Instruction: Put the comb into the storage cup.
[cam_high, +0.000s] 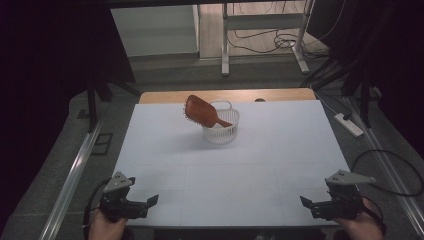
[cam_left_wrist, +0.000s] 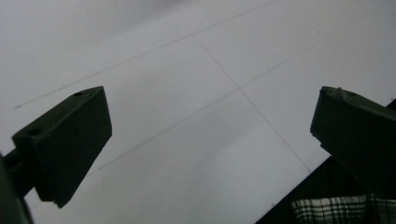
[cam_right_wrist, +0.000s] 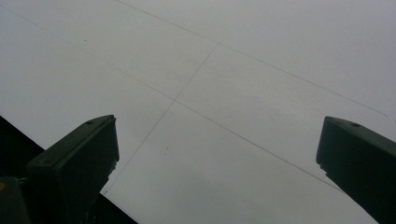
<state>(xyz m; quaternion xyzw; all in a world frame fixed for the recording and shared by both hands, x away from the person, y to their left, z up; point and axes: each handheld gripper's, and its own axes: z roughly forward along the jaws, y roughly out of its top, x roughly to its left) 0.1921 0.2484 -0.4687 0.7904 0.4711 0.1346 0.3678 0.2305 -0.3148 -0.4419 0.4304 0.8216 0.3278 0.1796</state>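
One wooden hairbrush (cam_high: 202, 111) lies propped across one white basket (cam_high: 220, 128) at the far middle of the white table (cam_high: 280, 165). Its long axis runs on a slant: the broad paddle head points to the far left and juts up and out over the basket's left rim, while the handle slopes down to the right into the basket. The bristles show along the head's left edge (so the brush's wooden back faces the camera). Brush and basket touch; both sit well apart from the two grippers.

In the high view the left gripper (cam_high: 150, 200) rests at the near left corner of the table and the right gripper (cam_high: 306, 201) at the near right corner, each held in a hand at the bottom edge, their black jaws turned inward toward each other. Each carries one grey three-cornered plate on top.

The gripper views give what the high view cannot — the jaw gaps up close. The left gripper (cam_left_wrist: 210, 140) has its two jaws spread wide with nothing between them, and the right gripper (cam_right_wrist: 217, 163) likewise stands released and empty. Both look down on bare table sheet crossed by thin lines; the left gripper view also catches a patch of checked cloth (cam_left_wrist: 336, 210) past the table's edge.
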